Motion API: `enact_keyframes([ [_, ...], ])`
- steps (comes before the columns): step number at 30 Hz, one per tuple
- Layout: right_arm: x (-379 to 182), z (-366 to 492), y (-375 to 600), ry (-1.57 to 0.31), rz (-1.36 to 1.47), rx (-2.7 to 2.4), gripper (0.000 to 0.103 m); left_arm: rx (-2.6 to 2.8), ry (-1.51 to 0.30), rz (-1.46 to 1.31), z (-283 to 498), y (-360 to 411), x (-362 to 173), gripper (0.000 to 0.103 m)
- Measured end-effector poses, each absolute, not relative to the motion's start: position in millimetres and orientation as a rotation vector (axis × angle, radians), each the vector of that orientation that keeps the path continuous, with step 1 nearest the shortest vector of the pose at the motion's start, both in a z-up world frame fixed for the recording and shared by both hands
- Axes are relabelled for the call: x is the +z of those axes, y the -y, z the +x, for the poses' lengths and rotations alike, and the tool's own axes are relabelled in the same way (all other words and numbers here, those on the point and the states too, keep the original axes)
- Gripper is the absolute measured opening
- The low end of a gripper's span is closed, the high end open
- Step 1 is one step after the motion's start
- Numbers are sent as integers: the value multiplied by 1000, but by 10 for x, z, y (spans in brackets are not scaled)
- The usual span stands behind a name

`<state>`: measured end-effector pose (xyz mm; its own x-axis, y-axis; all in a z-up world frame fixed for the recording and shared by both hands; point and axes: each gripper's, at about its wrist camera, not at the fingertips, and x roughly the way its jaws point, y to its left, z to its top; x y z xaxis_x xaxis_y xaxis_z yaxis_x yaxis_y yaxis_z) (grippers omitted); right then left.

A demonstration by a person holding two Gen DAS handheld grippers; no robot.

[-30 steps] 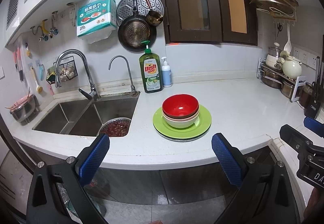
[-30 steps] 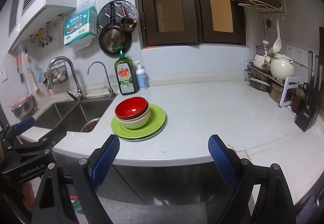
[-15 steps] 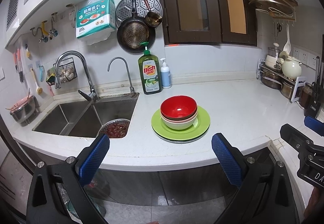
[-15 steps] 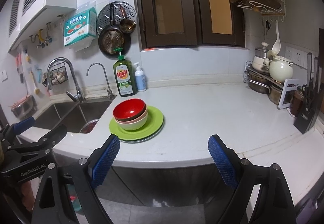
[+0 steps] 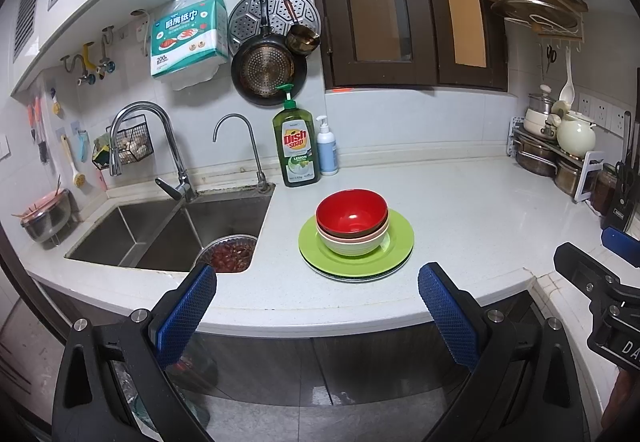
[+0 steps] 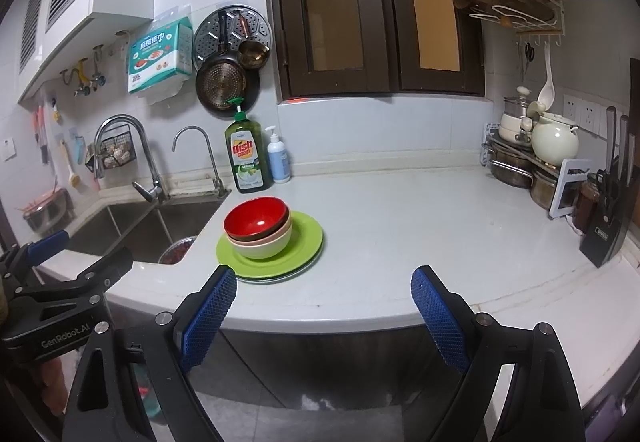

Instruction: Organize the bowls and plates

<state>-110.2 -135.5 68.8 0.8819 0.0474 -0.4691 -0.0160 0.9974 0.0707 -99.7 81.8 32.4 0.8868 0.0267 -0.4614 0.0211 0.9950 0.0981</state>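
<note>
Bowls sit stacked three deep on the white countertop (image 5: 480, 210), near its front edge and just right of the sink's corner: a red bowl (image 5: 352, 212) on top, a pink bowl (image 5: 374, 233) showing only as a rim under it, a pale green bowl (image 5: 352, 245) at the bottom. That stack rests on a lime green plate (image 5: 396, 246), and under it the rim of a second, lighter plate (image 5: 356, 275) peeks out, so two plates at least; whether more lie beneath cannot be told. The left gripper (image 5: 316, 306) hangs off the counter's front edge, its two blue-padded fingers (image 5: 188, 310) spread wide with nothing between them, the stack straight ahead and apart from it. The right gripper (image 6: 324, 306) hovers off the same edge, jaws equally wide and empty, the stack ahead to its left. Each gripper shows at the edge of the other's view. Behind the stack, against the back wall, stand two bottles: a green dish soap bottle (image 5: 296, 146) and a smaller white pump bottle (image 5: 327, 146) just beside it. Two faucets rise at the double sink (image 5: 132, 230), a tall one (image 5: 148, 138) and a thin one (image 5: 240, 146), and a metal bowl of red beans (image 5: 232, 254) sits in the right basin. At the countertop's far right corner a rack holds pots and a cream teapot (image 5: 576, 136), with a knife block (image 6: 608, 230) nearer the front.
</note>
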Motion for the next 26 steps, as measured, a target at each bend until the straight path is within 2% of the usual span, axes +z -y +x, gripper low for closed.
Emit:
enact_keyframes([
  [26, 687, -1111, 1440, -490, 55, 62, 90, 20, -479, 95, -1063, -780, 340, 103],
])
